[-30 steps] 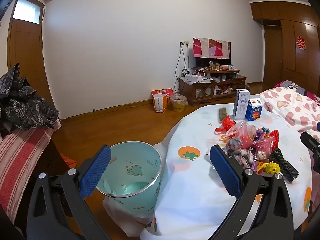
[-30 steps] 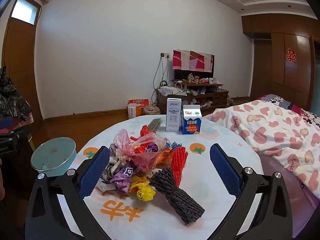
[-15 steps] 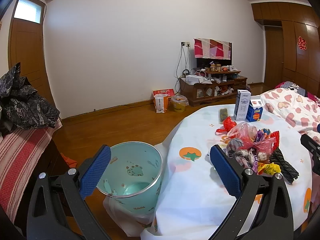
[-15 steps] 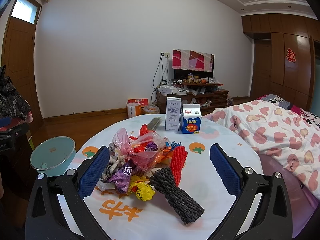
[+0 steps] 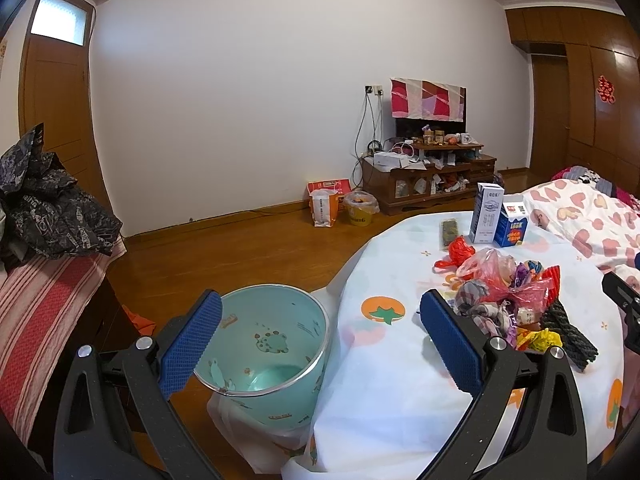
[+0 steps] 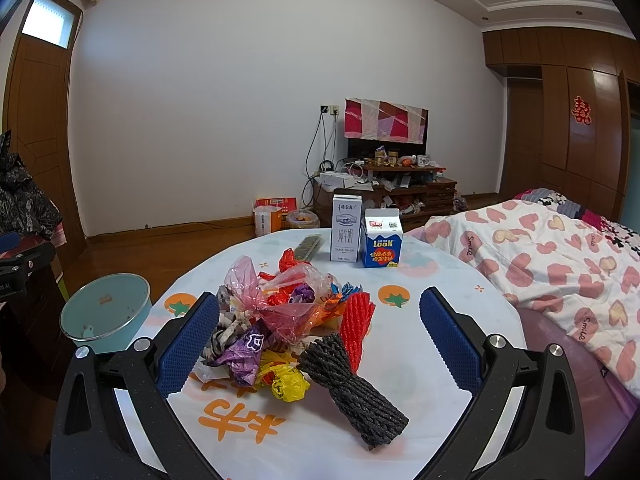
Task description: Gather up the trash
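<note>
Blue-padded tongs, both spread wide and empty, hover at the table's near edge.
The left gripper (image 5: 320, 344) straddles the teal bin (image 5: 264, 344) beside the tablecloth (image 5: 384, 360); the right gripper (image 6: 320, 340) frames the trash pile (image 6: 288, 320), bare cloth around it.

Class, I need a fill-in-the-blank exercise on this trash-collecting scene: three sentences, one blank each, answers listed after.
1. The bin beside the table holds ____ trash.
2. Both the left gripper and the right gripper are ____.
3. The dark foam net lies ____ the camera than the two cartons.

Answers: no; open; nearer
</note>
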